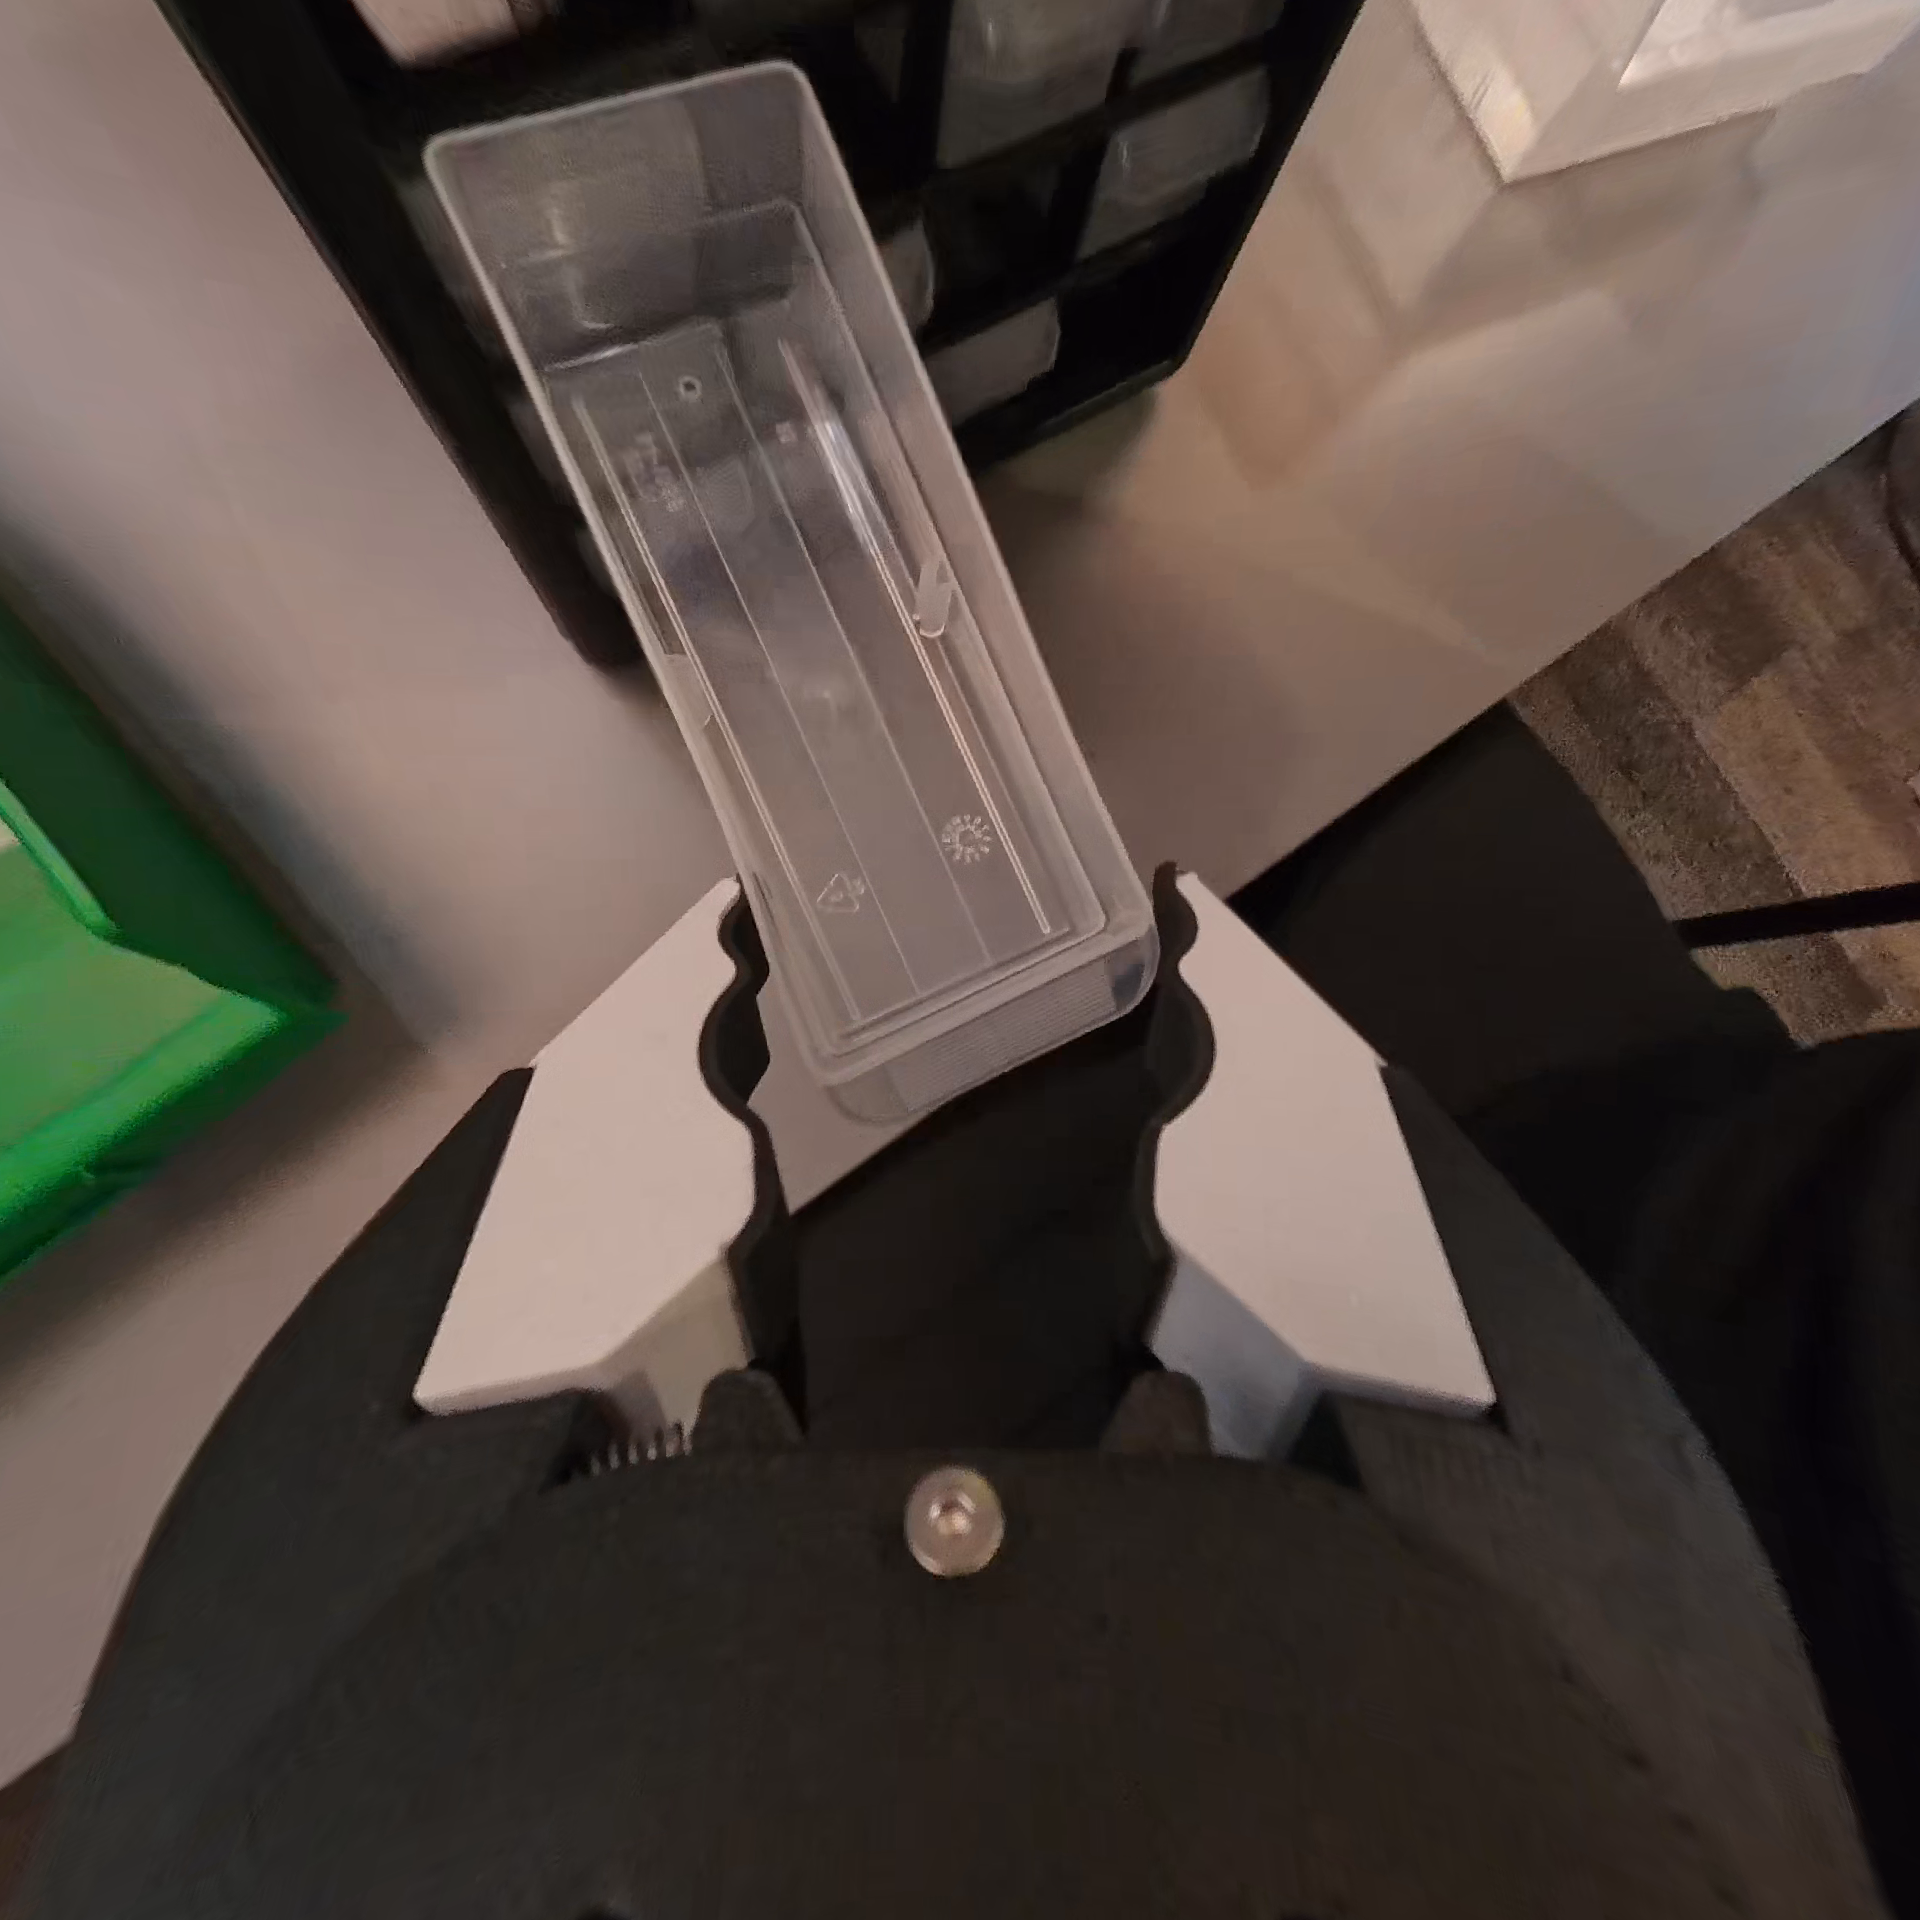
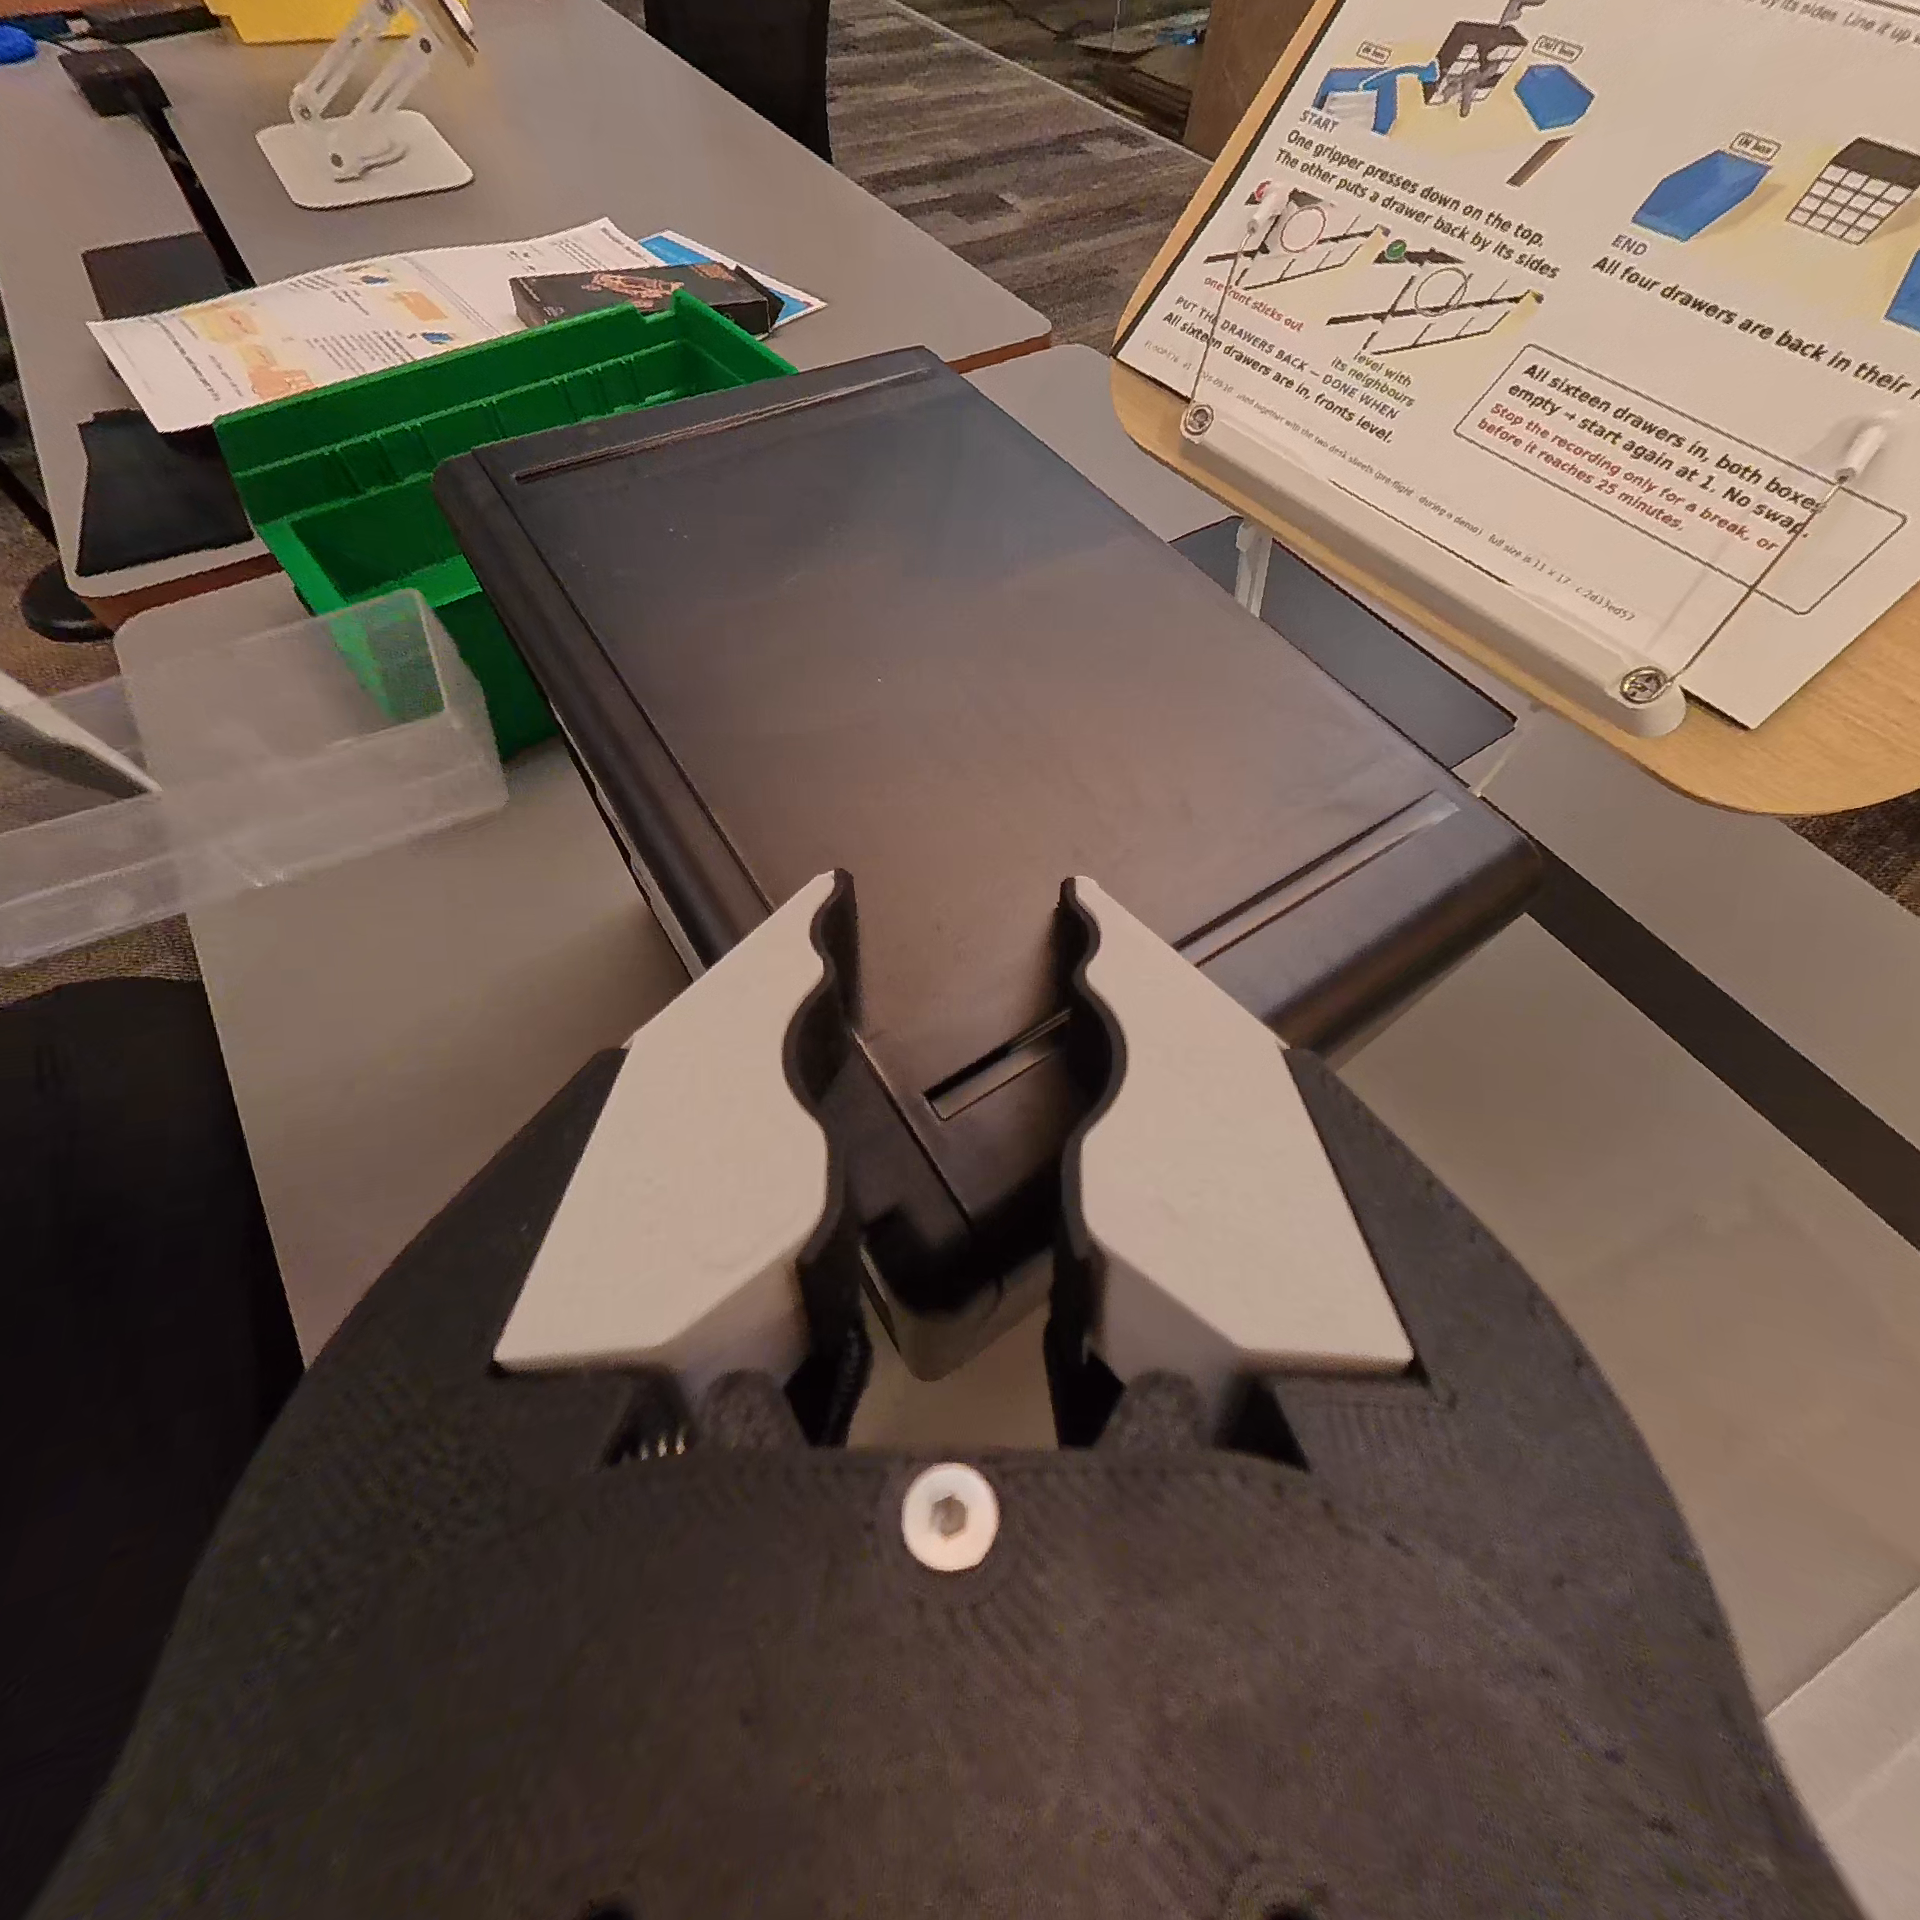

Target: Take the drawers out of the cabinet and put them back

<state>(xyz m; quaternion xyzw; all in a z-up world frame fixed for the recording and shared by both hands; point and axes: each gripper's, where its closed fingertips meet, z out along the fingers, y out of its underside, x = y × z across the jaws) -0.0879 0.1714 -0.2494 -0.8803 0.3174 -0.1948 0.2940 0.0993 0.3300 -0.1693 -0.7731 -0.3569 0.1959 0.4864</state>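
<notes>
My left gripper [image 1: 956, 925] is shut on a clear plastic drawer [image 1: 790, 582], holding its near end by the two sides. The empty drawer points at the front of the black cabinet [image 1: 1236, 229], which holds other clear drawers. In the right wrist view the drawer [image 2: 291, 727] hangs left of the cabinet [image 2: 935, 675], apart from its front. My right gripper [image 2: 956, 894] is open with nothing between its fingers. It sits over the near corner of the cabinet's flat top; I cannot tell whether it touches.
A green bin [image 2: 468, 447] stands behind the cabinet's left side and shows in the left wrist view [image 1: 104, 987]. An instruction board [image 2: 1558, 364] on a stand rises at the right. Papers [image 2: 343, 312], a small black box [image 2: 644, 296] and a white stand [image 2: 364, 145] lie on the far table.
</notes>
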